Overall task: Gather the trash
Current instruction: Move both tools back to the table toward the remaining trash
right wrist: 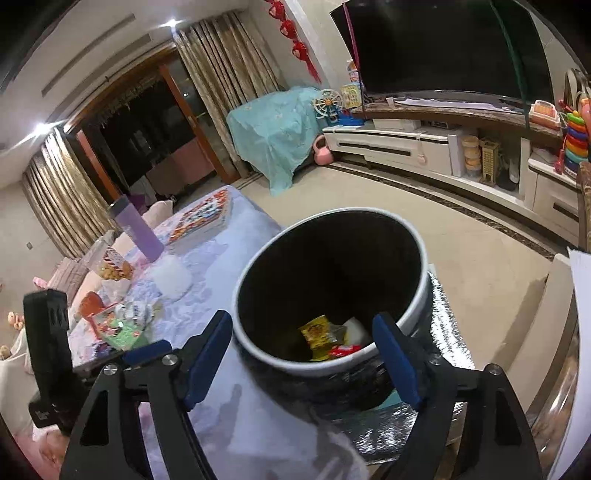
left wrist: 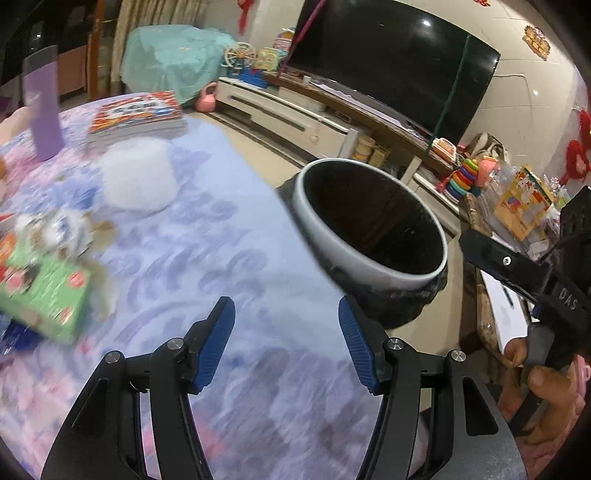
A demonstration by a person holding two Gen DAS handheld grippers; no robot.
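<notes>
Writing I can read: white letters "DAS" on the black body of my right gripper (left wrist: 524, 266), seen from my left camera. The words on the boxes and books are too blurry to read.
Green box (left wrist: 44, 295): it lies at the far left of the table, with crumpled wrappers (left wrist: 62, 229) just beside it.
Purple bottle (right wrist: 138, 229): it stands upright near the back of the table.
White roll (left wrist: 138, 177): it sits in front of the stack of books (left wrist: 138, 114).
Table (left wrist: 207, 229): it has a cloth with a soft blue and pink pattern.
My left gripper (left wrist: 286, 343): the blue pads are apart and nothing is between them. It hangs over the cloth, just left of the bin.
Trash bin (right wrist: 332, 291): it is round, with a pale rim and a black bag inside. It stands right at the table edge.
Trash in the bin: a yellow wrapper (right wrist: 319, 334), a red wrapper (right wrist: 343, 350) and something white (right wrist: 356, 328) lie at the bottom.
My right gripper (right wrist: 301, 356): the blue pads are wide apart and hold nothing. It points down into the bin.
My hand (left wrist: 546, 373): the fingers wrap the right gripper's handle.
Room: a beige tile floor (right wrist: 424, 221), a big dark TV (right wrist: 443, 48) on a long white cabinet (right wrist: 399, 146), toys on the shelves, a teal cloth (right wrist: 277, 125) over something, gold curtains (right wrist: 229, 62) and red hanging decorations (right wrist: 291, 33).
</notes>
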